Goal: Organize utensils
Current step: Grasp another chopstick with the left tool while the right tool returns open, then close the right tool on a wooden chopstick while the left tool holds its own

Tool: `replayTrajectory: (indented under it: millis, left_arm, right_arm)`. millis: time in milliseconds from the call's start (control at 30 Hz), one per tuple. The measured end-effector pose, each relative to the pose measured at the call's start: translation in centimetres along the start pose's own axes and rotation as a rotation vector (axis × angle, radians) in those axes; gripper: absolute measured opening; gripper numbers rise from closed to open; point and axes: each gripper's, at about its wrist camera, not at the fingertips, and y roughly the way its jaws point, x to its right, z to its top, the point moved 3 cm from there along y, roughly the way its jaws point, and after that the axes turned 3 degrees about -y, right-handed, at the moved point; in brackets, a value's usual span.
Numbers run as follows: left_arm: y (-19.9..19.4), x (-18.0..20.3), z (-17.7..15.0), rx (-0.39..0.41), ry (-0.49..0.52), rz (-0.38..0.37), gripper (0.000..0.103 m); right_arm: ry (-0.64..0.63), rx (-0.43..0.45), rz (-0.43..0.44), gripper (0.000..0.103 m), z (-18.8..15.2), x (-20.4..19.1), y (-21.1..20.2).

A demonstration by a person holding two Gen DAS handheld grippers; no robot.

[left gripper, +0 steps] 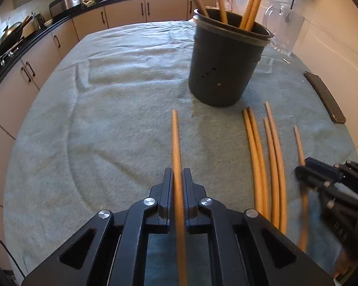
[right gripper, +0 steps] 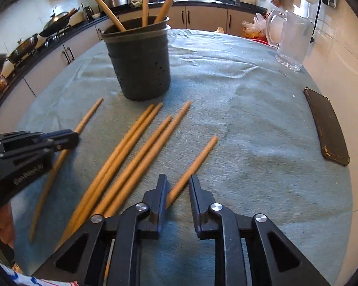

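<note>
The left gripper is closed narrowly on one chopstick, its two fingers pressed against the stick's sides. The stick runs forward between them and points toward the holder; in the right view the same gripper clamps that stick low over the cloth, though whether the stick touches the cloth I cannot tell.

The right gripper is partly open, with a clear gap between its fingers. A single chopstick lies on the cloth and runs slantwise under its left finger into the gap; the jaws are not closed on it.

Between the two grippers four more chopsticks lie side by side in two pairs, tips toward the holder. The dark holder stands upright just beyond them, with several sticks leaning inside it.

Farther right, a glass mug stands near the table's far edge, and a dark phone lies flat, well apart from the chopsticks.
</note>
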Motion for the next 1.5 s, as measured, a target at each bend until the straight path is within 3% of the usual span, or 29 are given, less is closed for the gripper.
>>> replayTrajectory:
  millis: [200, 533, 733, 1033, 1133, 1233, 1500]
  left_arm:
    - [-1.4, -1.1, -2.2, -0.028, -0.029, -0.032, 0.007]
    - [-1.0, -1.5, -1.5, -0.19, -0.08, -0.122, 0.008]
    - [0.0, -0.9, 0.2, -0.221, -0.034, -0.088, 0.008]
    - [0.9, -0.3, 1.6, -0.252, 0.018, -0.06, 0.008]
    - [0.8, 0.4, 1.5, -0.232, 0.049, -0.049, 0.006]
    - [0.1, 0.1, 1.3, -0.174, 0.013, -0.06, 0.006]
    - [-8.0, -1.4, 0.7, 0.08, -0.042, -0.09, 0.006]
  right_arm:
    - [-0.037, -0.053, -0.062, 0.01, -1.7, 3.1, -1.1]
    - [0.053, -0.178, 0.004, 0.011, -2.3, 7.8, -1.6]
    - [0.06, -0.246, 0.003, 0.012, -0.6, 7.5, -0.6]
    - [-0.033, -0.366, -0.023, 0.012, 1.2, 6.3, 1.0]
    - [-0.06, -0.368, -0.031, 0.009, 1.5, 5.9, 1.3]
    - [-0.071, -0.334, -0.048, 0.007, 1.5, 5.3, 1.1]
    - [-0.015, -0.051, -0.007, 0.007, 2.1, 4.1, -5.4]
